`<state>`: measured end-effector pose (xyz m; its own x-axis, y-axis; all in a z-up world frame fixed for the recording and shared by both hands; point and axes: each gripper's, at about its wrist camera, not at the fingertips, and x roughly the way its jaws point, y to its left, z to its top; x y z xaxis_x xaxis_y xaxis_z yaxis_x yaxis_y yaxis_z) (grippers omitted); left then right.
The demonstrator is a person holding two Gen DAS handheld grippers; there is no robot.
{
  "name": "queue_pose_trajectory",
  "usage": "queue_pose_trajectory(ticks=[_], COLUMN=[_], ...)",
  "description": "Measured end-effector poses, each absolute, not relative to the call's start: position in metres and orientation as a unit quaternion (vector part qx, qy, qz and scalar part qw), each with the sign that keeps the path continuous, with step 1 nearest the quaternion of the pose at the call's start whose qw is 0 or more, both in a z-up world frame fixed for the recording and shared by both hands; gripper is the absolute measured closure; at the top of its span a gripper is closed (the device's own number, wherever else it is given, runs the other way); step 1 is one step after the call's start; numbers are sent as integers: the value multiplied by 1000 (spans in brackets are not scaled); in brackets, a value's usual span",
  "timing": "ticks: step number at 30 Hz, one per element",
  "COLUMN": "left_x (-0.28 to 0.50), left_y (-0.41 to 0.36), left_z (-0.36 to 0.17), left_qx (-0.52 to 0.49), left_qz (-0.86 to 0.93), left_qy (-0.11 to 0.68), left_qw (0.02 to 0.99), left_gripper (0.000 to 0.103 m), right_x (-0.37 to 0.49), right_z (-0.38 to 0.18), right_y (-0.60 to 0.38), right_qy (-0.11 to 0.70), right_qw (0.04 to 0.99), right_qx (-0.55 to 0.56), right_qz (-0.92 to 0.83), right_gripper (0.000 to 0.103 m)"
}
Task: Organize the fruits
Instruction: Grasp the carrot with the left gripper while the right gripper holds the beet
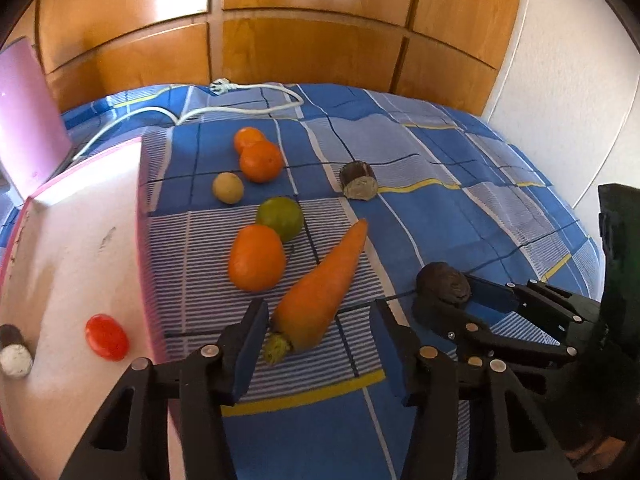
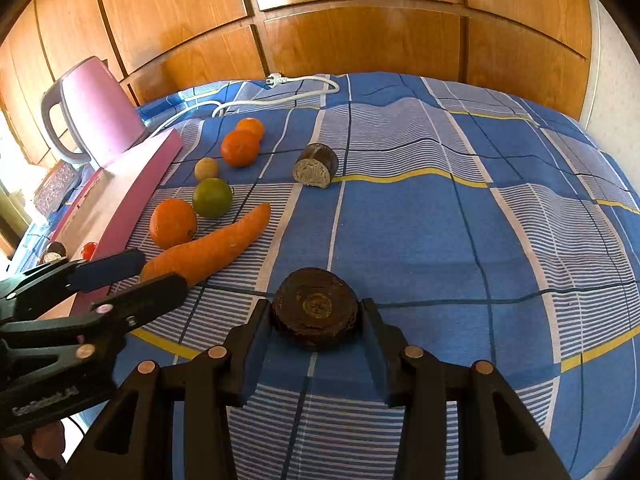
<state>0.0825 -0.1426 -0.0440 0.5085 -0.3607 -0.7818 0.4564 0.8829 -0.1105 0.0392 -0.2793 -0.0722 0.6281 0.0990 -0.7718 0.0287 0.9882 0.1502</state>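
Note:
A carrot [image 1: 320,284] lies on the blue checked cloth, its green stub end between the open fingers of my left gripper [image 1: 320,332]. Beside it lie an orange [image 1: 257,258], a green fruit [image 1: 280,218], a small tan fruit [image 1: 228,187] and two tangerines [image 1: 260,160]. My right gripper [image 2: 316,324] has its jaws around a dark round bread piece [image 2: 315,307], both pads at its sides. The pink tray [image 1: 80,240] at left holds a red tomato [image 1: 107,337] and a small dark roll [image 1: 14,352].
A second dark bread piece [image 2: 316,166] lies farther back on the cloth. A pink kettle [image 2: 100,116] stands behind the tray, its white cable [image 2: 280,94] trailing over the cloth. Wooden cupboard doors close off the back.

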Motion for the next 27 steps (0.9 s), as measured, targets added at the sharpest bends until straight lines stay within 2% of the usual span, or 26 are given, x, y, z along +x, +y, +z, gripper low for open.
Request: queue_pose_trajectory(ticks=[14,17,27], left_x=[90,83,49], left_y=[-154,-154,-143], left_z=[-60,-60,-62], left_qx=[74,75,49], left_qz=[-226,-221,-215], left_qy=[439,436,432], left_qw=[867,869,875], left_gripper=[64,72,72], right_x=[37,36,29], right_z=[-74,-73,-72], right_y=[-282,-282,-285], right_qy=[418,421,426], right_qw=[904,903,902], right_qx=[83,79,63], right_qz=[24,24,23], right_gripper=[57,58,58])
